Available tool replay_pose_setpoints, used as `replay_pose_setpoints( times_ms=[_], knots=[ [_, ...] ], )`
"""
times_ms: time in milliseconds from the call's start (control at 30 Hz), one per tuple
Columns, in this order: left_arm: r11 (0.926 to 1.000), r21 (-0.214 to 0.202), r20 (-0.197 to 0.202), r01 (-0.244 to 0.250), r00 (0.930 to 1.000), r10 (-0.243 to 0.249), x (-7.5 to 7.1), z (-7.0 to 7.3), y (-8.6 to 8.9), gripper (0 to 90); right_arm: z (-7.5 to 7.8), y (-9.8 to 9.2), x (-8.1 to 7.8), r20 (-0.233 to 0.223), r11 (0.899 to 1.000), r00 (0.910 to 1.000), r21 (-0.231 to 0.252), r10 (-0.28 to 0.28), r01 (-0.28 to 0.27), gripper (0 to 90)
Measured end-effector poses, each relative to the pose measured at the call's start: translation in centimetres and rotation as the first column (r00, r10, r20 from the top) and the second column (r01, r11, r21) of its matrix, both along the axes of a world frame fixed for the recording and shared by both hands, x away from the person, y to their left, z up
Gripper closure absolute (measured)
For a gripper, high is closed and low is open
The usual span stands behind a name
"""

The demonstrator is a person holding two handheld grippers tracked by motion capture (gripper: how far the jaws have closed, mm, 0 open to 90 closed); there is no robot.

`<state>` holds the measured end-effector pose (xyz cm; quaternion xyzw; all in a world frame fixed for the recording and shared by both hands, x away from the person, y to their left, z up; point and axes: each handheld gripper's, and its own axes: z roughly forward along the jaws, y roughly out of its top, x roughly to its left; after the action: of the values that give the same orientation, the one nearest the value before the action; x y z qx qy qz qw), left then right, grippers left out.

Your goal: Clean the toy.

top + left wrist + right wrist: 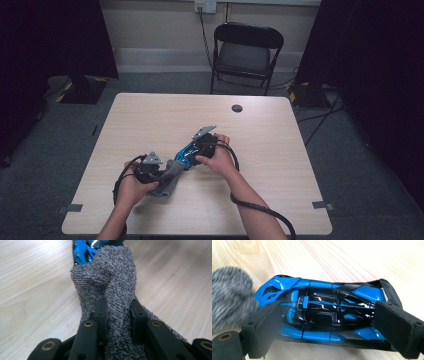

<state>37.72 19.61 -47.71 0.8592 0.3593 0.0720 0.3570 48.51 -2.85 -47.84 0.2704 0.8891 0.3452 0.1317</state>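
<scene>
While pinching cloth [110, 277]: left claw [117, 312].

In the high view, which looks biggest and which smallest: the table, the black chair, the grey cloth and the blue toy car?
1. Table, biggest by far.
2. Black chair; it stands farther back, so it may be bigger than it looks.
3. Grey cloth and blue toy car look about alike, both partly hidden by the grippers, so I won't rank them.

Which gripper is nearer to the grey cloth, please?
Left. The left gripper is shut on the grey cloth, pinching a fold of it. The right gripper clamps the blue toy car just beside the cloth.
</scene>
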Motion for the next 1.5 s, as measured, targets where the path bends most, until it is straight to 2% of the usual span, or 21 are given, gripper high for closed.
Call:
replay_pose_setpoints(
  times_ms=[167,267,367,500,533,567,600,667,733,767,833,867,900,933,967,1067,1100,1233,1300,1433,1500],
  knots=[
    [0.9993,-0.005,-0.014,0.038,0.9992,-0.038,-0.4,0.4,-0.9,72.4,0.0,0.0,0.0,0.001,1.000,1.0000,0.001,0.000,0.000,8.2],
    [0.9983,-0.005,-0.001,0.059,0.9983,-0.059,-0.5,1.2,-1.5,72.3,0.0,0.0,0.0,0.003,1.000,1.0000,0.001,-0.001,0.001,8.2],
    [0.9983,0.003,0.018,0.058,0.9981,-0.058,-0.5,1.7,-1.5,72.3,0.0,0.0,0.0,0.002,1.000,1.0000,0.002,0.001,-0.001,8.2],
    [0.9997,-0.010,0.047,0.021,0.9987,-0.021,0.0,3.1,-0.8,72.4,-0.1,0.0,0.0,0.004,1.000,1.0000,0.007,-0.002,0.002,8.2],
    [0.9999,-0.013,0.061,0.003,0.9981,-0.002,0.5,3.8,-0.3,72.4,-0.1,0.0,0.0,0.004,1.000,1.0000,0.007,-0.002,0.002,8.2],
    [0.9999,-0.013,0.061,0.003,0.9981,-0.002,0.5,3.8,-0.3,72.4,-0.1,0.0,0.0,0.004,1.000,1.0000,0.007,-0.002,0.002,8.2],
    [0.9996,-0.010,0.094,-0.027,0.9952,0.028,1.4,4.6,0.3,72.4,-0.1,-0.1,-0.1,0.004,1.000,1.0000,0.012,-0.002,0.002,8.2],
    [0.9992,-0.011,0.099,-0.038,0.9944,0.039,1.9,5.0,0.5,72.4,-0.1,-0.1,-0.1,0.007,1.000,1.0000,0.016,-0.001,0.001,8.2],
    [0.9980,-0.012,0.124,-0.063,0.9903,0.064,3.5,5.7,0.8,72.1,-0.1,-0.1,-0.1,0.009,1.000,1.0000,0.016,0.000,0.000,8.3],
    [0.9980,-0.012,0.124,-0.063,0.9903,0.064,3.5,5.7,0.8,71.9,-0.1,-0.1,-0.1,0.009,1.000,1.0000,0.016,0.000,0.000,8.3],
    [0.9963,-0.020,0.128,-0.084,0.9880,0.086,4.8,5.9,0.8,72.0,-0.1,-0.1,-0.1,0.007,1.000,1.0000,0.011,0.000,-0.001,8.3],
    [0.9957,-0.011,0.136,-0.092,0.9863,0.093,5.6,5.9,0.6,71.9,-0.1,-0.1,-0.1,0.004,1.000,1.0000,0.011,-0.001,0.001,8.2],
    [0.9948,-0.009,0.152,-0.102,0.9832,0.102,6.4,5.9,0.5,71.6,-0.1,-0.1,0.0,0.005,1.000,1.0000,0.013,0.001,-0.001,8.2],
    [0.9936,-0.018,0.136,-0.111,0.9843,0.113,7.5,5.6,0.3,71.6,-0.1,-0.1,0.0,0.003,1.000,1.0000,0.008,-0.001,0.001,8.2],
    [0.9936,-0.018,0.136,-0.111,0.9843,0.113,7.5,5.6,0.3,71.4,-0.1,-0.1,0.0,0.003,1.000,1.0000,0.008,-0.001,0.001,8.2],
    [0.9911,-0.026,0.114,-0.130,0.9847,0.132,9.9,4.7,-0.5,71.4,-0.2,-0.2,-0.1,0.010,1.000,0.9999,0.017,0.003,-0.003,8.2],
    [0.9916,-0.010,0.126,-0.129,0.9836,0.129,10.6,4.4,-0.8,71.4,-0.2,-0.2,-0.1,0.009,1.000,1.0000,0.021,0.002,-0.003,8.2],
    [0.9911,0.036,0.120,-0.129,0.9851,0.124,12.6,3.3,-1.9,71.4,-0.2,-0.2,0.0,0.008,1.000,1.0000,0.021,0.005,-0.005,8.2],
    [0.9908,0.046,0.116,-0.128,0.9858,0.122,13.7,2.5,-2.6,71.2,-0.2,-0.2,0.0,0.007,1.000,1.0000,0.020,0.006,-0.006,8.2],
    [0.9885,0.084,0.111,-0.126,0.9869,0.116,15.2,1.3,-3.6,70.7,-0.2,-0.4,0.0,0.010,1.000,0.9999,0.028,0.007,-0.008,8.2],
    [0.9881,0.089,0.111,-0.126,0.9871,0.116,15.7,0.6,-4.2,69.1,-0.2,-0.3,0.0,0.009,1.000,0.9999,0.030,0.009,-0.009,8.1]
  ],
)
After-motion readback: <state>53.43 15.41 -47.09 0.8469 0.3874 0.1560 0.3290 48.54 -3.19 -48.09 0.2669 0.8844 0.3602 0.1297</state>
